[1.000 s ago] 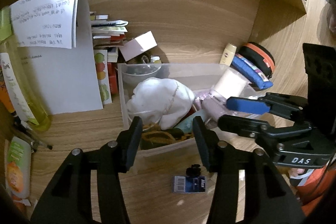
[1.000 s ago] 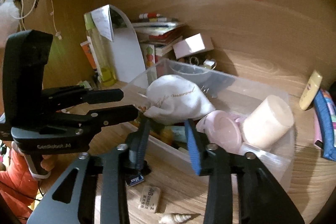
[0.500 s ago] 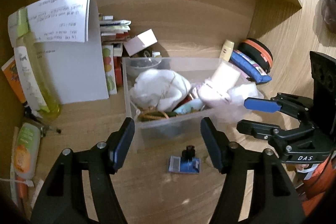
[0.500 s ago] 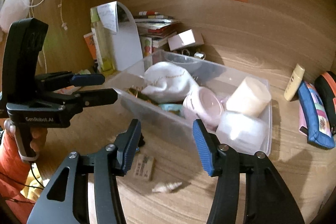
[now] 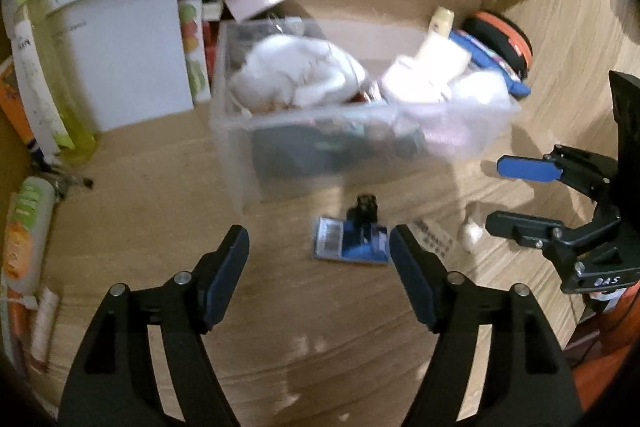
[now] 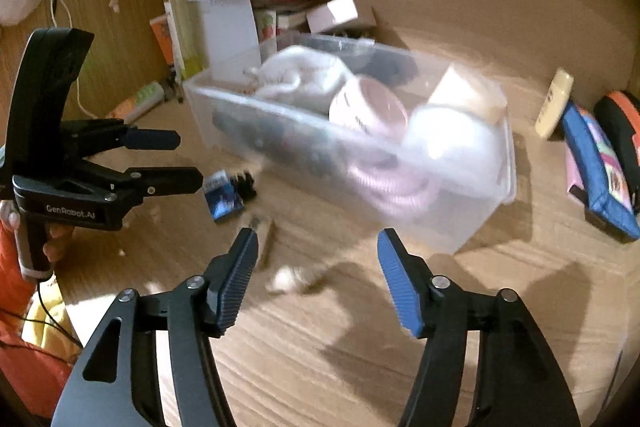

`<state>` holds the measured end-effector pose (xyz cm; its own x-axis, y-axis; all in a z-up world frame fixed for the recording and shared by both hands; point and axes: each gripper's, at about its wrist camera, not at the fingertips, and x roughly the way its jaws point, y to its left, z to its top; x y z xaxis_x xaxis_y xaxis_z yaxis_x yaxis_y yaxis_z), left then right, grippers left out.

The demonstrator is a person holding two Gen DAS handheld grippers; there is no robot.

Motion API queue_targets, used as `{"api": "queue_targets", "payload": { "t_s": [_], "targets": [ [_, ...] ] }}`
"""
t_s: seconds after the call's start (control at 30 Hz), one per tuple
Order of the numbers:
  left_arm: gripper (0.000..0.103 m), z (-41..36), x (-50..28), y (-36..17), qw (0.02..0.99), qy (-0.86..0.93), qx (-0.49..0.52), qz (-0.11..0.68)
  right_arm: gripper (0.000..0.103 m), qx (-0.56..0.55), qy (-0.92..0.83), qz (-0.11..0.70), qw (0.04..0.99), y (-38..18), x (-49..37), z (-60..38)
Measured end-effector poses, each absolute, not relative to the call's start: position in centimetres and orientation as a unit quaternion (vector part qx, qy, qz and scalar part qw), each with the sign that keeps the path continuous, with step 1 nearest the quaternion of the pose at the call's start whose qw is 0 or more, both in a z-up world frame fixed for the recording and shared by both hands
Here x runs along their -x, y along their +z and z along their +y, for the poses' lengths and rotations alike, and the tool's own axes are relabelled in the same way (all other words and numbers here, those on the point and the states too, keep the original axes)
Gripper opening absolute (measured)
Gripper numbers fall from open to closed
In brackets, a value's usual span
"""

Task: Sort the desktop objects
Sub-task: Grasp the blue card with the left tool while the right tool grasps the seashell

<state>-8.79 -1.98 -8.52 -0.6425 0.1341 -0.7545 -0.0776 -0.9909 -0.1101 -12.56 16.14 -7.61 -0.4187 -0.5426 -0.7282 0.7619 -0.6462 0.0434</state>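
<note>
A clear plastic bin (image 5: 256,155) (image 6: 472,223) stands on the wooden desk, filled with a white cloth (image 5: 292,79), a pink roll (image 6: 368,107) and a cream cylinder (image 6: 464,91). In front of it lie a blue staple box (image 5: 350,241) (image 6: 222,197), a black binder clip (image 5: 366,207), an eraser (image 6: 264,239) and a small shell (image 6: 288,279). My left gripper (image 5: 318,251) is open and empty, hovering over the staple box. My right gripper (image 6: 318,253) is open and empty, above the shell and eraser. Both views are blurred.
Books, a white folder (image 5: 132,59) and a yellow bottle (image 5: 40,79) stand at the back left. A tube (image 5: 24,227) lies at the left edge. A blue pencil case (image 6: 596,163), an orange-black pouch (image 5: 504,43) and a cream bottle (image 6: 554,103) sit to the right.
Both grippers have pulled back from the bin and opened wider. The staple box, clip, eraser and shell now show between and below the fingers.
</note>
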Motion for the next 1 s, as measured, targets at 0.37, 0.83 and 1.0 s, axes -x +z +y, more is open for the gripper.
{"api": "queue_targets", "payload": {
  "t_s": [0.37, 0.83, 1.0],
  "targets": [
    [0.072, 0.4, 9.5, -10.0, 0.063, 0.892, 0.447, -0.016, 0.067, -0.376, -0.808, 0.186, 0.414, -9.0, 11.6, 15.8],
    [0.066, 0.6, 10.2, -10.5, 0.048, 0.896, 0.441, -0.003, 0.064, -0.398, -0.791, 0.191, 0.423, -10.1, 12.1, 15.2],
    [0.047, 0.3, 10.1, -10.4, 0.053, 0.899, 0.435, -0.001, 0.043, -0.393, -0.792, 0.205, 0.420, -10.1, 11.9, 14.8]
  ]
}}
